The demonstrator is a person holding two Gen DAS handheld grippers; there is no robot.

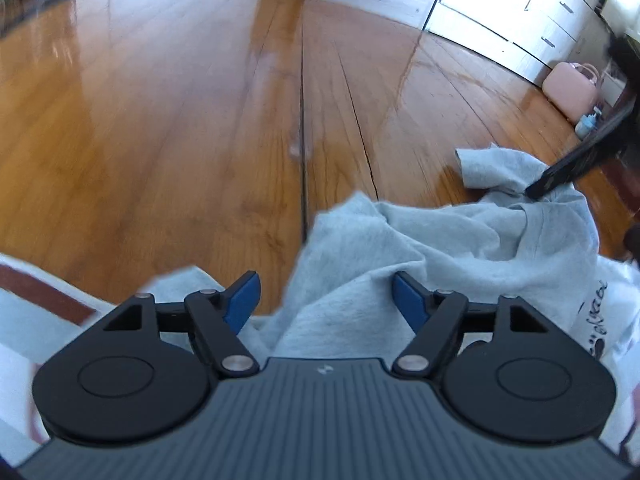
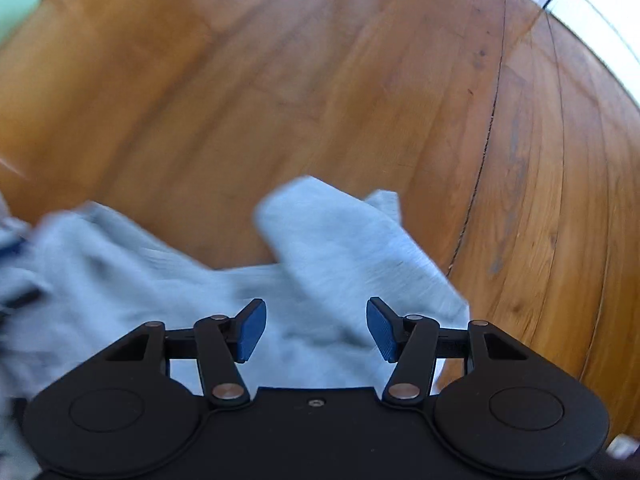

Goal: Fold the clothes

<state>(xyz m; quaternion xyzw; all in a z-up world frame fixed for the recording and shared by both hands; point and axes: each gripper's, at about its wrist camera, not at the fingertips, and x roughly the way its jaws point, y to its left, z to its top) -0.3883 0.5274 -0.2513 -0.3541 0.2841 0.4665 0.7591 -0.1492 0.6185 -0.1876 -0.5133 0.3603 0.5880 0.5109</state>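
loosely crumpled grey garment [image 1: 440, 248], wooden floor [image 1: 160, 120]

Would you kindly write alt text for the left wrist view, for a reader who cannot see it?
The open left gripper hovers over a crumpled light grey garment on a glossy wooden floor. At the right edge, the right gripper meets a far fold of the fabric; white cabinets and a pink case stand behind.
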